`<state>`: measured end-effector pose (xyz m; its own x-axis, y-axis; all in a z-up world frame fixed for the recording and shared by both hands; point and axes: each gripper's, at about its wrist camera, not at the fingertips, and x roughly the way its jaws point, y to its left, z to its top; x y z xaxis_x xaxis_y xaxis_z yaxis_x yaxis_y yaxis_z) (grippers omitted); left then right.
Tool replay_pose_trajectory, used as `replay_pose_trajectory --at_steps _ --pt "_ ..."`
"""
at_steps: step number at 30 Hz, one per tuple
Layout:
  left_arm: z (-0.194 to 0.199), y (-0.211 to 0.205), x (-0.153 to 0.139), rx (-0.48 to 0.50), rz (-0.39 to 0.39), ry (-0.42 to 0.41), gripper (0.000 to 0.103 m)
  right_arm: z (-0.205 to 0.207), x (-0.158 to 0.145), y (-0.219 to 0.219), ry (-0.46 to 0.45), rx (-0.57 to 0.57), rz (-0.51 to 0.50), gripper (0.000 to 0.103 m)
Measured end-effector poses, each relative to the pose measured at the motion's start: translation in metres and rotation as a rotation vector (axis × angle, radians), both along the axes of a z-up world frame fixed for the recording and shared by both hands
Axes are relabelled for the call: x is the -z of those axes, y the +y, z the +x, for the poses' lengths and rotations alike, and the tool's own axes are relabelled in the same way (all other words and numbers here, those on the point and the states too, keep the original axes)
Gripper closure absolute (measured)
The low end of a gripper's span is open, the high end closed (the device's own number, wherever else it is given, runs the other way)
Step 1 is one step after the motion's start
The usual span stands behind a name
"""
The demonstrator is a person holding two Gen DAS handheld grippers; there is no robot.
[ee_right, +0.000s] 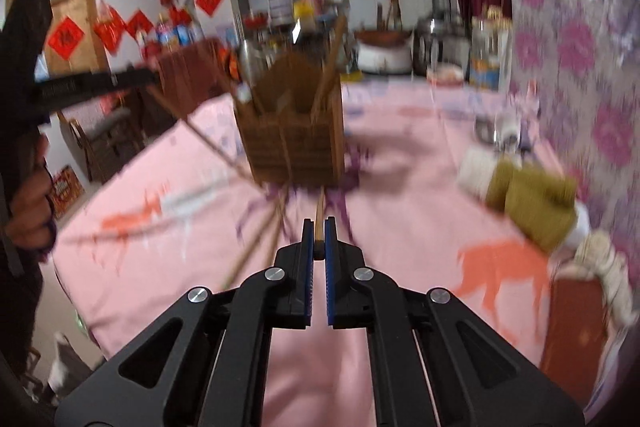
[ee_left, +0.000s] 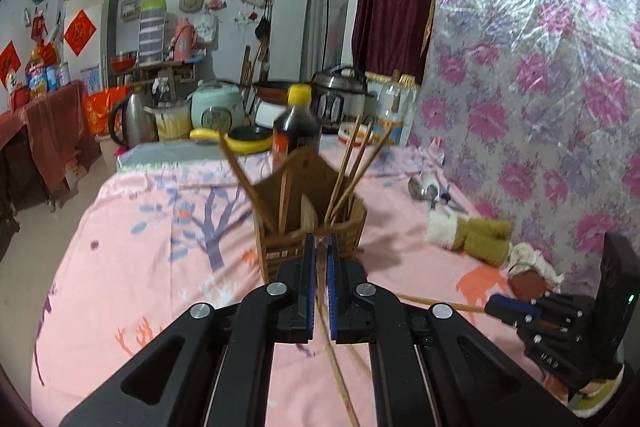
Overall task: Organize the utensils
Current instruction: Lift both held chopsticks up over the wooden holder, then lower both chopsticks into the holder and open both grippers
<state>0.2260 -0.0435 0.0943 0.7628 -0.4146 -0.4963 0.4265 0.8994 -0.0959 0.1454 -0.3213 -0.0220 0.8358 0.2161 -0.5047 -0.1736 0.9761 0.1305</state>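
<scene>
both claws [ee_left: 319, 259] [ee_right: 319, 239] pinched a chopstick [ee_right: 319, 223] each, i judged. holder [ee_left: 310, 223] sat close ahead for dropping them in.

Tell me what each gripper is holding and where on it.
Left gripper: chopstick, gripped partway along its length. Right gripper: another chopstick, at its end.
</scene>
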Motion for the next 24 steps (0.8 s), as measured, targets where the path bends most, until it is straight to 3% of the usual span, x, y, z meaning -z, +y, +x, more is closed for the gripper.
replay_pose_trajectory --at_steps 9,16,20,24 --pt "0.018 -0.027 -0.059 0.04 0.016 -0.092 0.097 0.047 -0.075 0.014 -0.132 -0.069 0.006 0.097" --pt "0.045 -0.034 -0.113 -0.017 0.01 -0.197 0.097 0.089 -0.154 0.023 -0.286 -0.06 0.039 0.098" --pt "0.07 -0.033 -0.115 -0.067 0.02 -0.197 0.097 0.119 -0.19 0.022 -0.381 -0.018 0.078 0.098" --pt "0.1 -0.031 -0.089 -0.093 0.028 -0.135 0.097 0.15 -0.188 0.028 -0.414 0.032 0.073 0.097"
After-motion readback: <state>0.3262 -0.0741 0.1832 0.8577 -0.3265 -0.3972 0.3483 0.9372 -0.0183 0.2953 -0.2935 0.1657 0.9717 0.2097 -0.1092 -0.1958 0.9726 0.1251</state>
